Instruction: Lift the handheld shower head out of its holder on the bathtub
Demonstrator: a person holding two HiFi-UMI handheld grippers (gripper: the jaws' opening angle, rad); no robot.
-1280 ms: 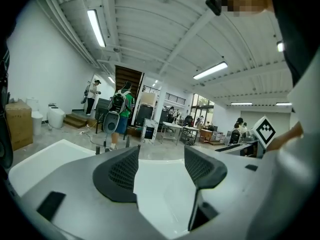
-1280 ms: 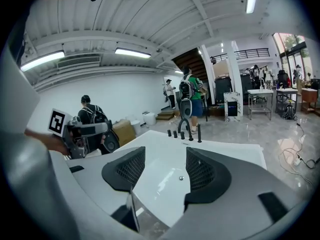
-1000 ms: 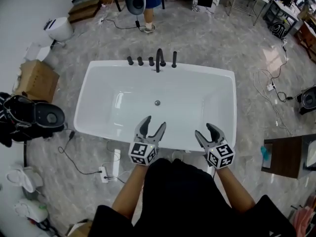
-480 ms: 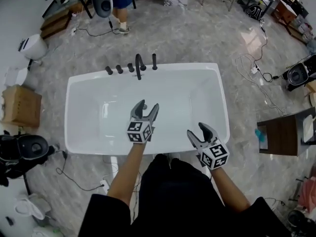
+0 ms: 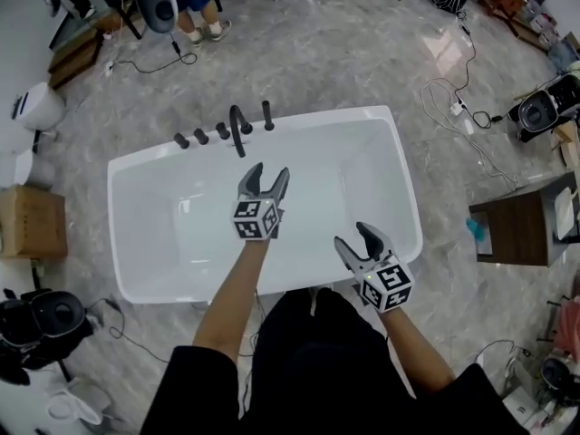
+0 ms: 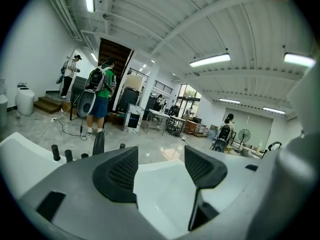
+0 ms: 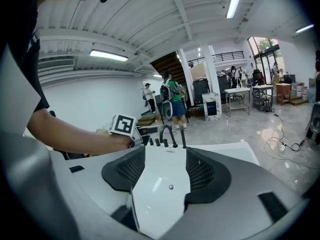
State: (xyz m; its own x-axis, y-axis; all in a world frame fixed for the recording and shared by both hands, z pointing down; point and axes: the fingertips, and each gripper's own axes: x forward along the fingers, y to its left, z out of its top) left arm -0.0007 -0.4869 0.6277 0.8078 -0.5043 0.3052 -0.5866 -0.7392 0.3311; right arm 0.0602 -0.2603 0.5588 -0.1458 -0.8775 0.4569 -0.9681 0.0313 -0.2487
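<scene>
Since the earlier frame the left gripper point(image 5: 268, 176) has stretched out over the tub point(image 5: 405, 172). The right gripper point(image 5: 352, 239) hangs at the near rim. Both have wide, empty jaws. The shower head point(image 5: 267, 114) stands upright on the far rim, beside the spout point(image 5: 237, 127). A square grip on its stem and a straight-up lift should serve best.

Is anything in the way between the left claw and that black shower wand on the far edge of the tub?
Nothing visible does. The left gripper hovers open and empty over the bathtub; only bare white basin lies between it and the upright handheld shower head. The curved spout stands beside that, not across the path.
</scene>
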